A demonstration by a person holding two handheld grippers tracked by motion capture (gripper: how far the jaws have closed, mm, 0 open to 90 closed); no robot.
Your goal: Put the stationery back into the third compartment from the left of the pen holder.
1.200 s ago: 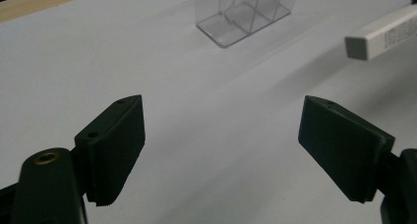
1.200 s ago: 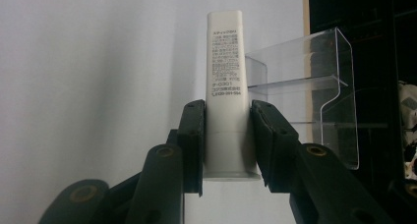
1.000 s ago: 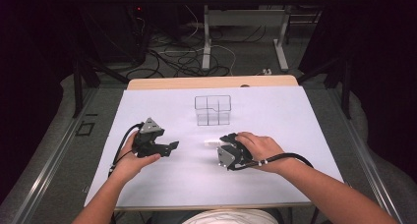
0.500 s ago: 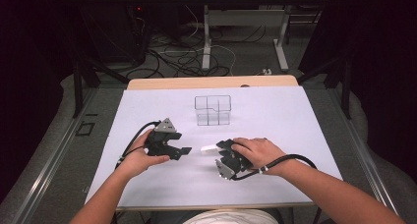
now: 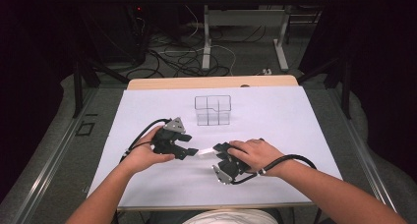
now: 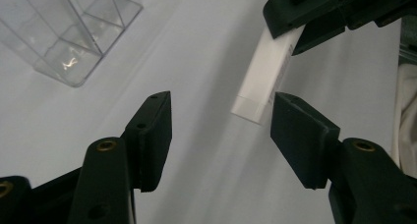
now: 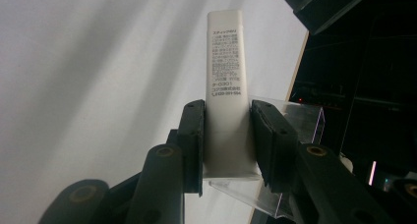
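A white stick-shaped tube (image 7: pixel 225 76) with small printed text is clamped at its lower end between the jaws of my right gripper (image 7: pixel 227 111), which is shut on it. In the high view the tube (image 5: pixel 204 153) lies level above the white table sheet, pointing left from the right gripper (image 5: pixel 217 150). My left gripper (image 5: pixel 189 145) faces it with its jaws open. In the left gripper view the tube's free end (image 6: pixel 255 94) sits just inside the right jaw of the left gripper (image 6: pixel 221 111), not touching either pad. The right gripper (image 6: pixel 314 13) holds its far end.
A clear plastic divided organiser (image 5: pixel 212 110) stands at the middle back of the sheet (image 5: pixel 295 126); it also appears as the organiser (image 6: pixel 64 32) at upper left. Table edge (image 5: pixel 211 81) lies beyond; cables and table legs on the floor behind.
My left gripper has moved right and slightly forward toward the right gripper, so its open jaws now flank the tube's free end. The right gripper shifted a little with the tube.
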